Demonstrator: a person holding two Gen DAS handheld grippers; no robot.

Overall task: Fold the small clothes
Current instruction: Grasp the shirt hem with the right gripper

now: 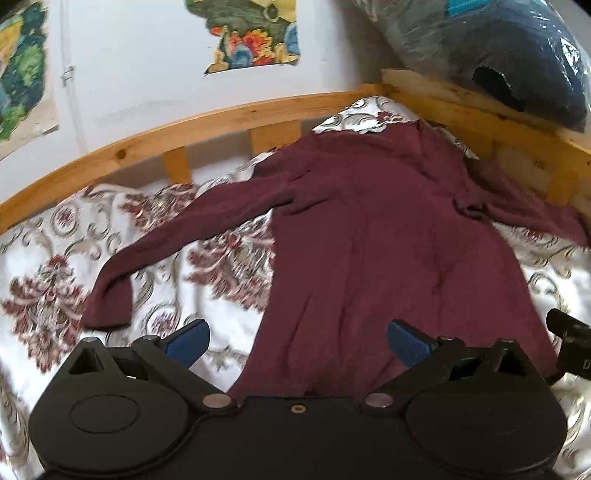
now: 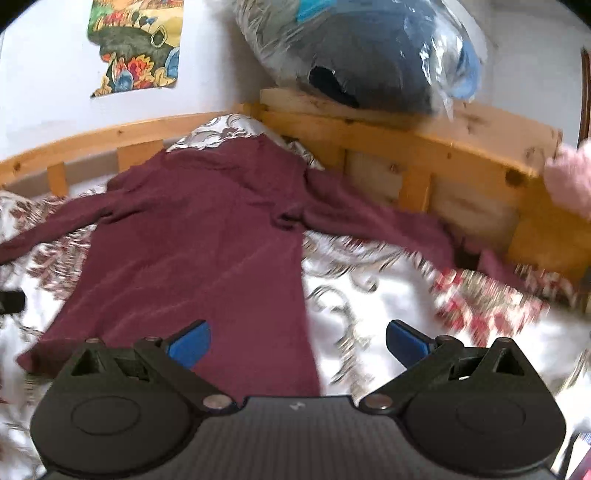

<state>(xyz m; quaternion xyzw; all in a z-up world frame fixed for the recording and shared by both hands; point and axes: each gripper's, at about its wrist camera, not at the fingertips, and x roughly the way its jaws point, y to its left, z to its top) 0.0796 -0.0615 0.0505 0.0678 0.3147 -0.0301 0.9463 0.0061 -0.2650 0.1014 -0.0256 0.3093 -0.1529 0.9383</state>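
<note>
A maroon long-sleeved top (image 1: 373, 236) lies flat on the patterned bedspread, collar toward the headboard, hem toward me. Its left sleeve (image 1: 147, 258) stretches out to the left, and its right sleeve (image 2: 388, 221) runs toward the bed's wooden side. My left gripper (image 1: 297, 343) hovers open over the hem's left corner, blue pads wide apart, holding nothing. My right gripper (image 2: 297, 343) is open too, above the hem's right edge (image 2: 295, 332), nothing between its fingers. The right gripper's black body (image 1: 569, 343) shows at the right edge of the left wrist view.
A wooden bed frame (image 1: 184, 129) curves round the far and right sides. A plastic-wrapped dark bundle (image 2: 369, 55) rests on the headboard. Pink and yellow cloth (image 2: 565, 206) hangs at the right rail. Posters (image 1: 251, 33) are on the white wall.
</note>
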